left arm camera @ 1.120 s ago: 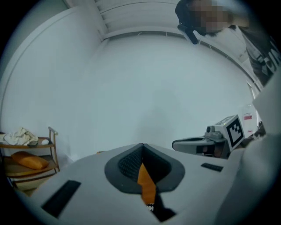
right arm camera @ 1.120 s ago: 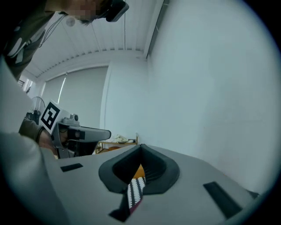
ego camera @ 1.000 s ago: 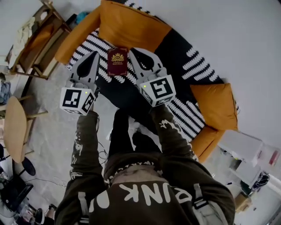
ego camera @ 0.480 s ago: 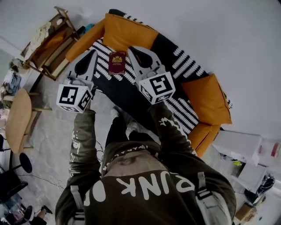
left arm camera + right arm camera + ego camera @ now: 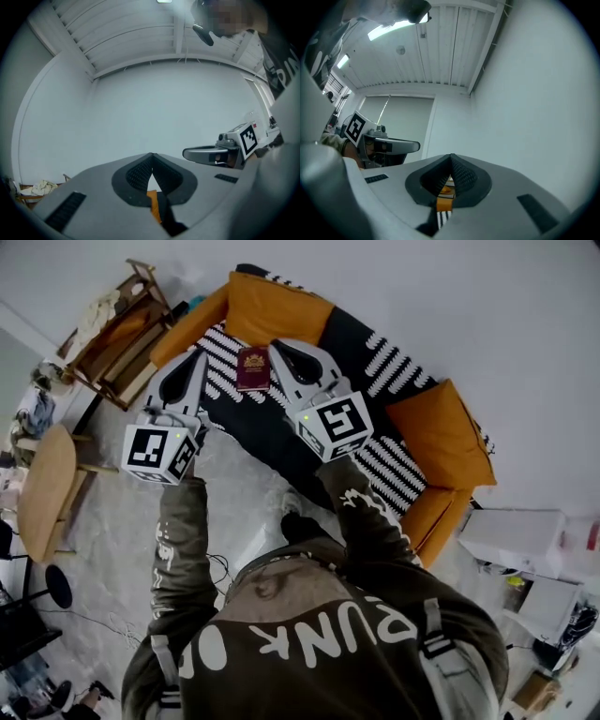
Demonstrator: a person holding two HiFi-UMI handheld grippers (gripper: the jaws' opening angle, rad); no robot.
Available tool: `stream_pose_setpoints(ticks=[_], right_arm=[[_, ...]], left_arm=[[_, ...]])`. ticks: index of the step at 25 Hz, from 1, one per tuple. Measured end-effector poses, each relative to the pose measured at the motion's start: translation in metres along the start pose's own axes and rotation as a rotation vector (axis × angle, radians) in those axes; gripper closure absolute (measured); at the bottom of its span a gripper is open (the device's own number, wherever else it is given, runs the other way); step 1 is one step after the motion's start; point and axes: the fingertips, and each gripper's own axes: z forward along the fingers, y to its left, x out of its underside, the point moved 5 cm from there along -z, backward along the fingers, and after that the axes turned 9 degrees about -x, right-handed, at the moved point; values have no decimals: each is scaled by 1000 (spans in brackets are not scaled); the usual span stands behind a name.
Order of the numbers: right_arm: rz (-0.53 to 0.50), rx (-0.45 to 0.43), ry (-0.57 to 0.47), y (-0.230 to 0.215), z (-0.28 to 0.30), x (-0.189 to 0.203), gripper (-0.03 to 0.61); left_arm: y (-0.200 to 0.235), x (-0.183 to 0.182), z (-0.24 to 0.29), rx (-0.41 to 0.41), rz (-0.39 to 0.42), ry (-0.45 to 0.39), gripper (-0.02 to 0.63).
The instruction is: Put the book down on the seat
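Observation:
A dark red book (image 5: 253,369) with a gold crest lies flat on the black-and-white striped sofa seat (image 5: 281,432), just in front of an orange back cushion (image 5: 277,310). In the head view my left gripper (image 5: 199,354) hangs to the book's left and my right gripper (image 5: 275,345) to its right, both above the seat and apart from the book. Each is shut with nothing between its jaws. The left gripper view shows its closed tips (image 5: 152,154) against a bare wall, with the right gripper (image 5: 187,153) beside it. The right gripper view shows its own closed tips (image 5: 451,155). Neither shows the book.
A second orange cushion (image 5: 436,432) sits at the sofa's right end. A wooden chair (image 5: 112,334) stands left of the sofa, and a round wooden table (image 5: 42,488) is at the far left. White boxes (image 5: 516,540) are at the right. The person's legs stand before the sofa.
The head view has pulled back, so the sofa and book look smaller and farther off. Both grippers stay shut on either side of the book, which lies still.

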Motion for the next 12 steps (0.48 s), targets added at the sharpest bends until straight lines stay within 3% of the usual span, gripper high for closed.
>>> stream_pose_setpoints(ticks=[12], right_arm=[[-38,49,22,145,-70,-40,569]], left_arm=[[-29,-26,-152,41,-14,-3,611]])
